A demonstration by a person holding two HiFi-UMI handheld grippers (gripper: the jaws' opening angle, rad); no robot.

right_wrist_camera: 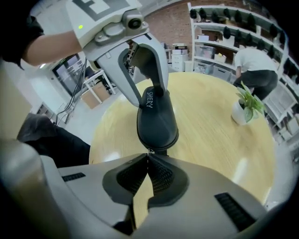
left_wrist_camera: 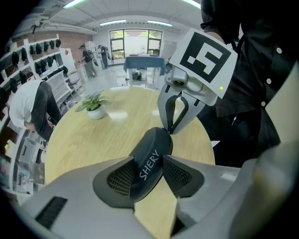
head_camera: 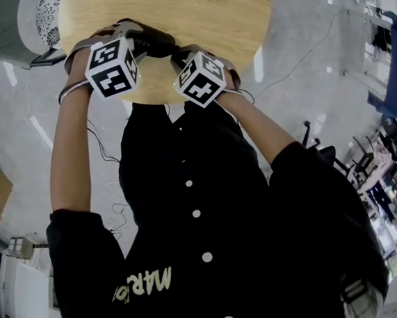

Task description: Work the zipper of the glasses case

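Observation:
A black glasses case [left_wrist_camera: 150,161] with white lettering is held above the round wooden table [left_wrist_camera: 93,140]. My left gripper [left_wrist_camera: 148,173] is shut on the case's body, one pad on each side. My right gripper [right_wrist_camera: 147,158] is shut on the small metal zipper pull [right_wrist_camera: 148,151] at the case's near end [right_wrist_camera: 156,126]. In the head view both grippers [head_camera: 114,65] [head_camera: 201,77] meet at the table's near edge with the case [head_camera: 152,44] between them, mostly hidden by the marker cubes.
A small potted plant [left_wrist_camera: 95,106] stands on the table's far side, also in the right gripper view [right_wrist_camera: 247,107]. Shelving with a person bent over it lines one wall [right_wrist_camera: 243,51]. Cables trail on the floor [head_camera: 113,212].

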